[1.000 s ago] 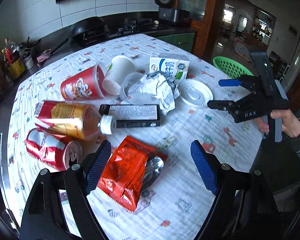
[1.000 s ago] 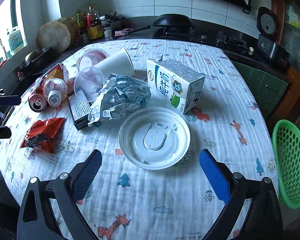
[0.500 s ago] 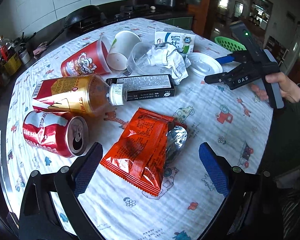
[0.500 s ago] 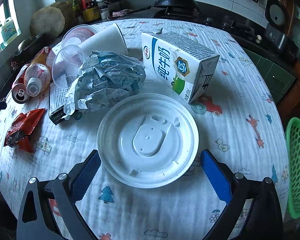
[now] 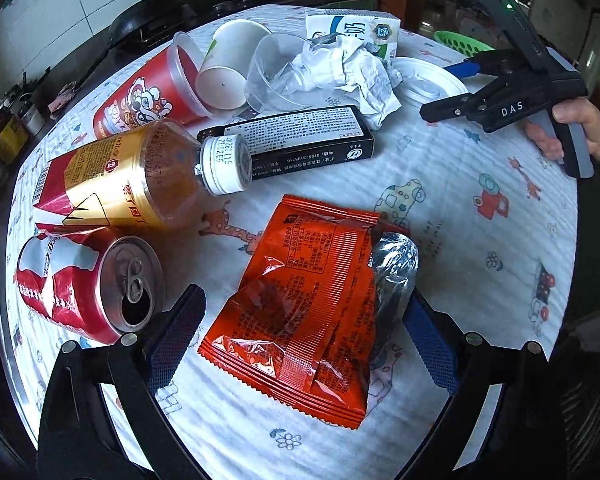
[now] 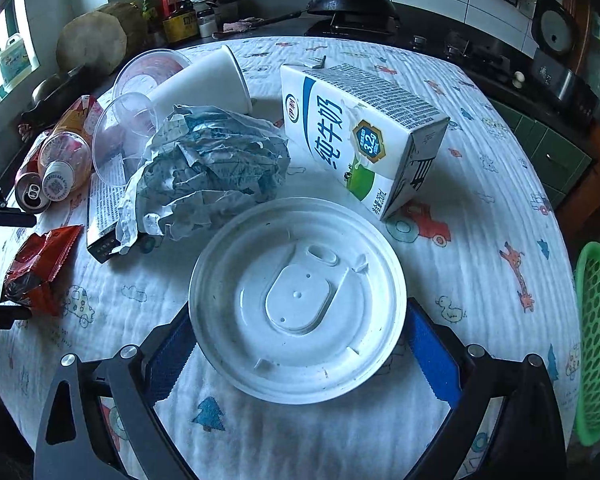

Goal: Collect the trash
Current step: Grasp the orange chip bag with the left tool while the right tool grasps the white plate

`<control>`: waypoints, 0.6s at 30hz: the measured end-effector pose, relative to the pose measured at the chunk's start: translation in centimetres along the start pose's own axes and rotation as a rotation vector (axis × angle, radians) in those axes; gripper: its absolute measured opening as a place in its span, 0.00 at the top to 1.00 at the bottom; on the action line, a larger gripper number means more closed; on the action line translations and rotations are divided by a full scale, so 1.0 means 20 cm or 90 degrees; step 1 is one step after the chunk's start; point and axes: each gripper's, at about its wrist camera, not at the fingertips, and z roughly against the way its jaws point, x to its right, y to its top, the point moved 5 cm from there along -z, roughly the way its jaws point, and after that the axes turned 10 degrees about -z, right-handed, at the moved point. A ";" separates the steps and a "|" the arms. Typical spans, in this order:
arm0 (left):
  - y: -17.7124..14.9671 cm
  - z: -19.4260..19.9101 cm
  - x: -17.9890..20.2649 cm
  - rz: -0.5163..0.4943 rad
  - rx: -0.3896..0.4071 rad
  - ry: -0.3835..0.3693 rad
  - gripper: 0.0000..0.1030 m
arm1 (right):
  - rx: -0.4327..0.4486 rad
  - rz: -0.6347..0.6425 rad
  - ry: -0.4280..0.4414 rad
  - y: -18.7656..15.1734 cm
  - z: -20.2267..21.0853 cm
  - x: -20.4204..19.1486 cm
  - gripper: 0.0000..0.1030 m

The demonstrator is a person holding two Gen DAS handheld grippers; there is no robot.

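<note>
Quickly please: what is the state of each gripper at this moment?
Left gripper: open, jaws just widened, astride the orange snack packet.
Right gripper: open, astride the white lid.

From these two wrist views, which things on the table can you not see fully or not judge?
- Black box, right wrist view: mostly under the crumpled paper.
- Milk carton, left wrist view: lower part behind the paper.
- Green basket, right wrist view: cut off by the edge; contents unseen.
- Right gripper pads: whether they touch the white lid cannot be told.
</note>
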 end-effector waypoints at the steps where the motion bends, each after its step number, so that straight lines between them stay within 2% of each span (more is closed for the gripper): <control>1: 0.00 0.00 0.01 -0.004 0.000 -0.002 0.08 | 0.003 0.001 -0.001 0.00 0.00 0.00 0.13; 3: -0.01 -0.01 0.02 -0.012 0.001 -0.006 0.09 | 0.005 -0.005 0.002 0.00 0.01 0.00 0.14; 4: -0.01 -0.01 0.03 -0.016 -0.001 -0.005 0.15 | 0.006 -0.006 0.002 0.00 0.01 0.00 0.14; 6: -0.01 -0.01 0.03 -0.014 0.002 -0.010 0.21 | 0.006 -0.007 0.002 -0.01 0.02 0.00 0.14; 7: -0.01 0.00 0.03 -0.010 0.005 -0.015 0.30 | 0.007 -0.007 0.002 -0.01 0.02 0.00 0.14; 9: -0.02 0.01 0.03 -0.001 0.009 -0.022 0.37 | 0.011 -0.009 0.003 -0.02 0.04 -0.01 0.14; 13: -0.03 0.03 0.04 0.011 0.015 -0.020 0.43 | 0.020 -0.008 0.004 -0.04 0.08 -0.01 0.14; 18: -0.02 0.08 0.07 0.028 0.033 -0.027 0.44 | 0.035 -0.017 0.004 -0.08 0.16 0.00 0.14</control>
